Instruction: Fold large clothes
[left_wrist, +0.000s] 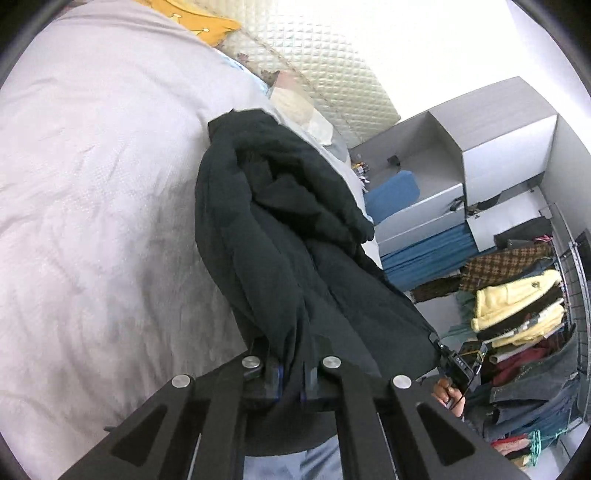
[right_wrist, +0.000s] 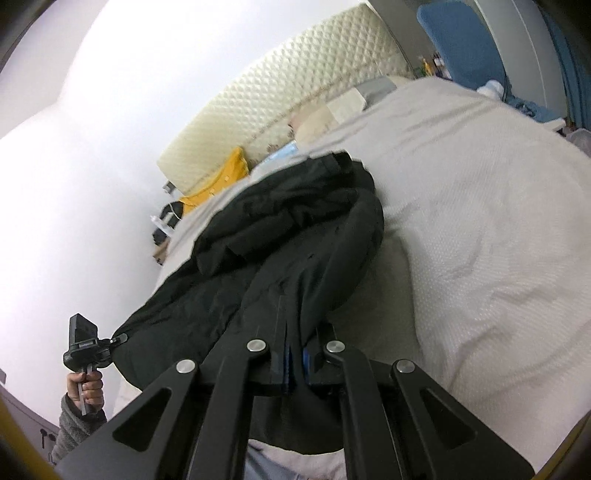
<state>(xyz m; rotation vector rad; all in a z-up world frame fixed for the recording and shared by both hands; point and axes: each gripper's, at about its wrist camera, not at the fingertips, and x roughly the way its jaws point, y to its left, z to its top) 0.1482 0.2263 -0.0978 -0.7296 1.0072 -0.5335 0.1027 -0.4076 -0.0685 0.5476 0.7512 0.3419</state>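
Observation:
A large black garment (left_wrist: 280, 221) hangs bunched above the pale bed cover (left_wrist: 92, 184), its far end still resting on the bed. My left gripper (left_wrist: 293, 354) is shut on one edge, the cloth pinched between its blue pads. At the right of the left wrist view, the right gripper (left_wrist: 440, 345) clamps another corner, with a hand (left_wrist: 448, 395) below it. In the right wrist view, my right gripper (right_wrist: 295, 354) is shut on the black garment (right_wrist: 295, 229). The left gripper (right_wrist: 119, 338) grips a corner at the lower left, held by a hand (right_wrist: 86, 387).
A quilted cream headboard (left_wrist: 325, 62) and pillows (left_wrist: 299, 107) lie beyond the garment. A yellow garment (right_wrist: 221, 181) sits near the headboard. A wire rack of stacked clothes (left_wrist: 524, 314), a blue chair (left_wrist: 395, 192) and grey cabinets (left_wrist: 506, 147) stand beside the bed.

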